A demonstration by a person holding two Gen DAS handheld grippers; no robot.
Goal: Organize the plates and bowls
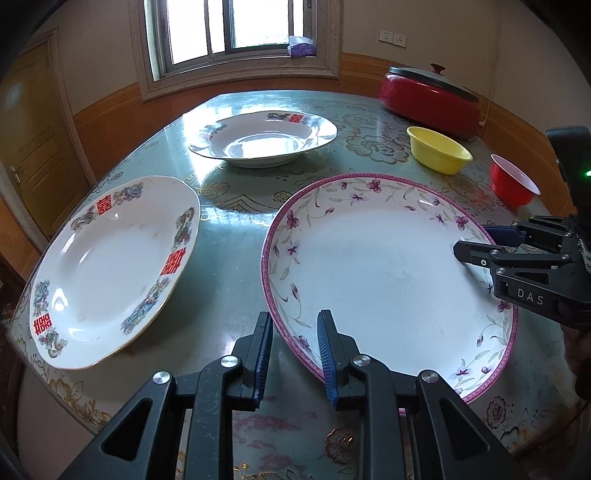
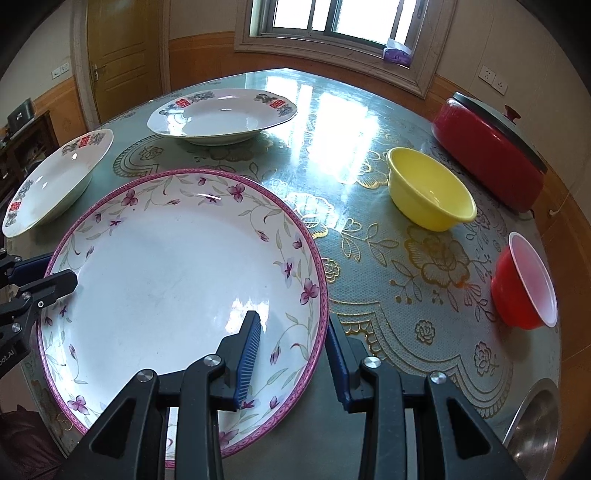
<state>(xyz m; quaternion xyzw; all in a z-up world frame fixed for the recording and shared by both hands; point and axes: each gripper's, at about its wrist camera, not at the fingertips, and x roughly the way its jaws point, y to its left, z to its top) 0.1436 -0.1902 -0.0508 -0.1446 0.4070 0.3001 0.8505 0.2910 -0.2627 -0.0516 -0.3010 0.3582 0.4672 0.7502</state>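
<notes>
Jaws of both grippers — left gripper (image 1: 294, 356), right gripper (image 2: 295, 363) — are set astride the pink-rimmed floral plate's (image 2: 177, 280) opposite rims; whether it is pinched cannot be told.

Bright window (image 1: 236, 29), cream walls, wooden wainscot, yellow door (image 2: 118, 55), glass-topped floral table (image 2: 332, 122)

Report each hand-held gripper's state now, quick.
Left hand-held gripper: closed on the pink-rimmed plate, fingers straddling its near rim.
Right hand-held gripper: closed on the same plate's opposite rim.
</notes>
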